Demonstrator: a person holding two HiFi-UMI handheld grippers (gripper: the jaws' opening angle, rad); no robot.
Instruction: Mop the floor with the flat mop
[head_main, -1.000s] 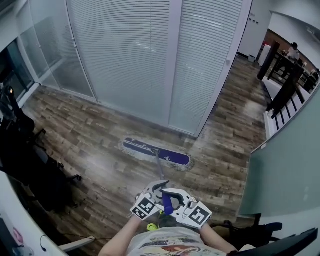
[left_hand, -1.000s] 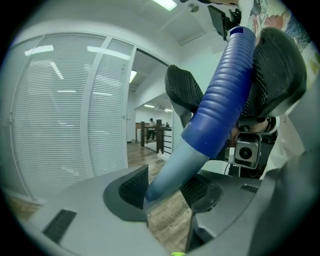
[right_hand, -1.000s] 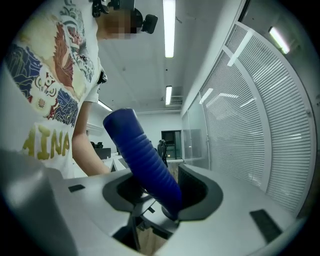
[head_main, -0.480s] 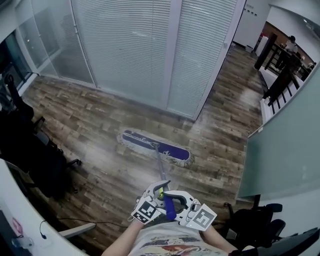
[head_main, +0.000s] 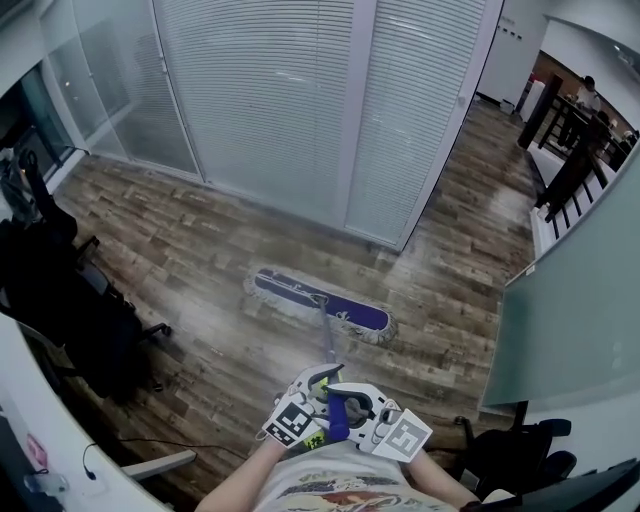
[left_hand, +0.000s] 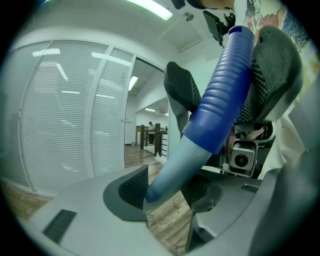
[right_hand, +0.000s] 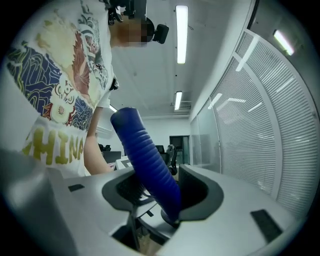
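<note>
Lower centre of the head view: the left gripper (head_main: 318, 385) and right gripper (head_main: 350, 398) are clamped close together on the top of the handle (head_main: 326, 345). Its shaft runs up-frame to the flat mop (head_main: 320, 305), which lies flat on the wood-look floor (head_main: 180, 250) at mid-frame. Compared with one second ago, the mop head lies farther from the foot of the blind-covered glass partition (head_main: 280, 110). Compared with half a second ago it has scarcely shifted, which suggests that a pull stroke toward the person has run out and a reversal or sideways step is due. Left gripper view: the jaws stand fairly wide yet close on the pale lower shaft, just below the ribbed blue grip (left_hand: 220, 95), where the other gripper's pads bear. Right gripper view: the jaws, likewise well apart, pinch the blue grip between them; the mop head is out of frame.
</note>
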